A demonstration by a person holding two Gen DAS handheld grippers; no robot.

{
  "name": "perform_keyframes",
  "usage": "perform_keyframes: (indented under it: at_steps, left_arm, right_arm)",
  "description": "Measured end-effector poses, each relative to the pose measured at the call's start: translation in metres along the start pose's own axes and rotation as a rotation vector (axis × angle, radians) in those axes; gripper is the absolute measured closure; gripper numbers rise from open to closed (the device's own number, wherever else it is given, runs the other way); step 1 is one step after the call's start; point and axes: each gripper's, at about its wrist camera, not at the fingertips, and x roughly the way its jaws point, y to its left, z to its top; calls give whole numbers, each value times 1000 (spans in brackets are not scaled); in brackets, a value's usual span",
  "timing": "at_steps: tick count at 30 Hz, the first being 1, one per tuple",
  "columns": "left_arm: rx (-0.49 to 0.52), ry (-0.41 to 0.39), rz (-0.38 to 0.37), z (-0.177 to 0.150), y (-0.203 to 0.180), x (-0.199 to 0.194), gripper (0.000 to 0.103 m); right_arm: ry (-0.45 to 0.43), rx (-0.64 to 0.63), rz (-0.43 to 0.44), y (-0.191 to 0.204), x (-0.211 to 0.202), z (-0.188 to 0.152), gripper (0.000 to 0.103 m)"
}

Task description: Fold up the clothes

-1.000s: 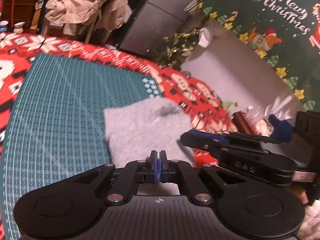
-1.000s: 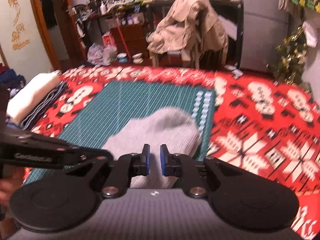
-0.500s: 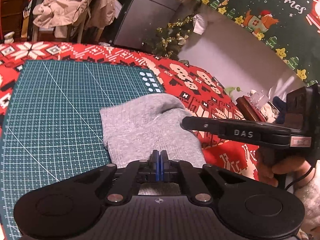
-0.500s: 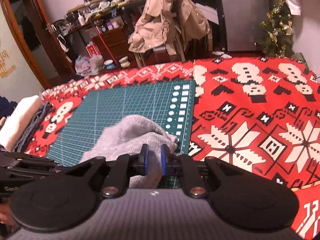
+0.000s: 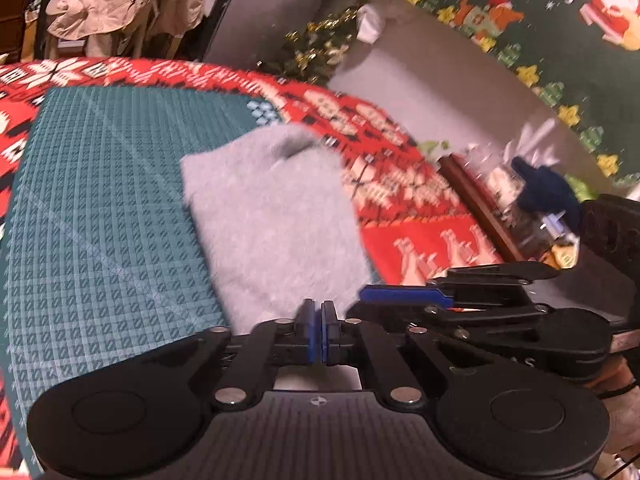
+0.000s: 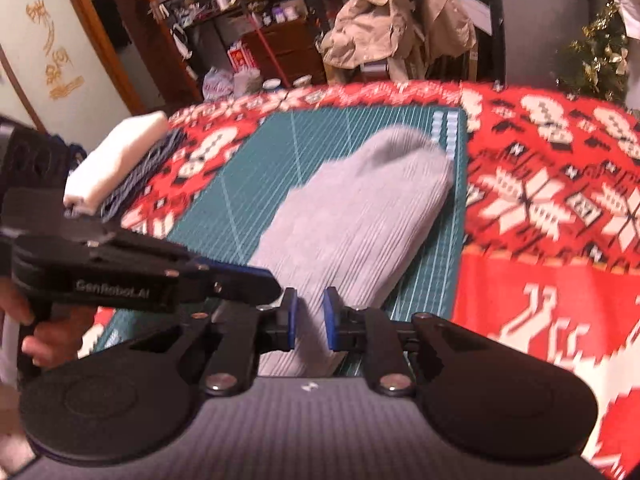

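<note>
A grey ribbed knit garment [image 6: 360,216] lies on a green cutting mat [image 6: 256,184], stretching from the near edge toward one o'clock, its rounded far end close to the mat's right border. The mat sits on a red patterned Christmas tablecloth [image 6: 560,200].

The right gripper [image 6: 309,318] has its blue pads clamped on the near edge of the garment, a thick fold of grey cloth filling the gap between them. The left gripper [image 5: 318,332] has its jaws pressed together at the same near edge; whether any fabric is pinched between them cannot be told.

At ten o'clock in the right wrist view, a folded white cloth [image 6: 116,160] rests on the tablecloth.
</note>
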Motion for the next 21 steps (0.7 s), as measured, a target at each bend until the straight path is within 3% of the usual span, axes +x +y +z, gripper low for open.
perform_keyframes:
  at_steps: [13, 21]
  left_arm:
    - [64, -9, -7, -20, -12, -27, 100]
    - [31, 52, -2, -42, -8, -17, 101]
  right_arm:
    - [38, -27, -17, 16, -13, -26, 87]
    - [71, -50, -23, 25, -18, -41, 87]
